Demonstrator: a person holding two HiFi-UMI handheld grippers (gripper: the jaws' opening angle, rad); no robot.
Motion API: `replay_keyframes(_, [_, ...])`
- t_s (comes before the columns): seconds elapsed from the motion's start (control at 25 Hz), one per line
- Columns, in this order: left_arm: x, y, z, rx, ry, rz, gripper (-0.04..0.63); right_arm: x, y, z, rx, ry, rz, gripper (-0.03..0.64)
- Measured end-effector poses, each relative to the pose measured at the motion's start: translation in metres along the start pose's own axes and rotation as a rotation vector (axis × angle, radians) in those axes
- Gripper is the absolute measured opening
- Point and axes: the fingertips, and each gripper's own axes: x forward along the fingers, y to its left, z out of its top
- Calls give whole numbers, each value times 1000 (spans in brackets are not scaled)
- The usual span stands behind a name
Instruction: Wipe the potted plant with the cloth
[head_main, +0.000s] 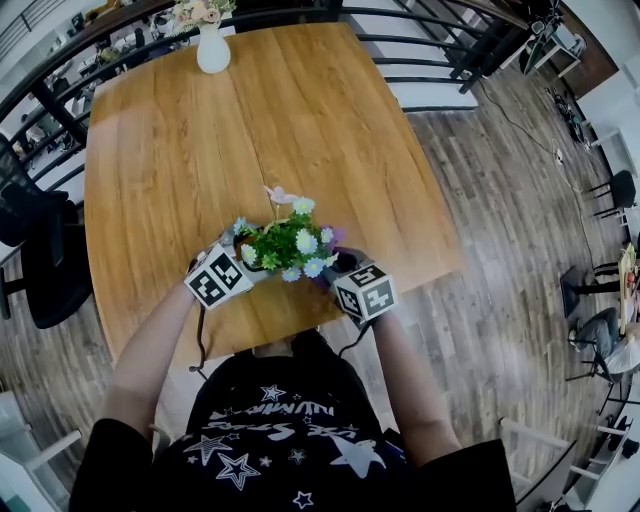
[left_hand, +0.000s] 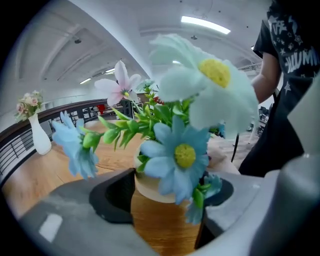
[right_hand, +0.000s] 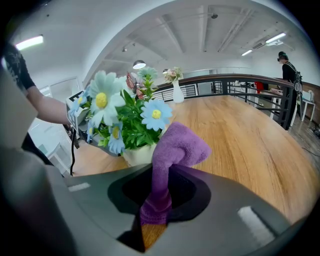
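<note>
Black star-print T-shirt closest to us, both forearms reaching out, and all the action is at the near edge of the wooden surface, about midway along it. That is where the potted plant stands, directly in front of the person and flanked by the two marker cubes.

The left tongs are set wide, but the gap is filled. The cream pot sits between them and the pads look to be pressed to its wall just under the rim, steadying it. The right tongs are pinched narrow on a purple terry cloth. One end is clamped and the free fold puffs up just beside the pot, not yet on the leaves as far as I can see.

This one wants a light touch. The plant looks light and top-heavy, with thin stems, pale blue daisies and small green leaves that will bend or spring back under any push. The pot wall is the only stiff part, so that's the place to hold, low and square. The cloth is soft and floppy, and only the stretch nearest the pinch will press with any control. I'd go with short, gentle strokes.

Far off near the far-left corner stands a white vase, well apart.
</note>
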Motion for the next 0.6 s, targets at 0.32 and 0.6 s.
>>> replay_keyframes(0.32, [4,-4,0,-45,9,33,373,0,-3,-3,26,-20,-24,78])
replay_keyframes(0.6, [6,-5,2,-107,8,96,371,-1,-2,-4,47,-29,-31,78])
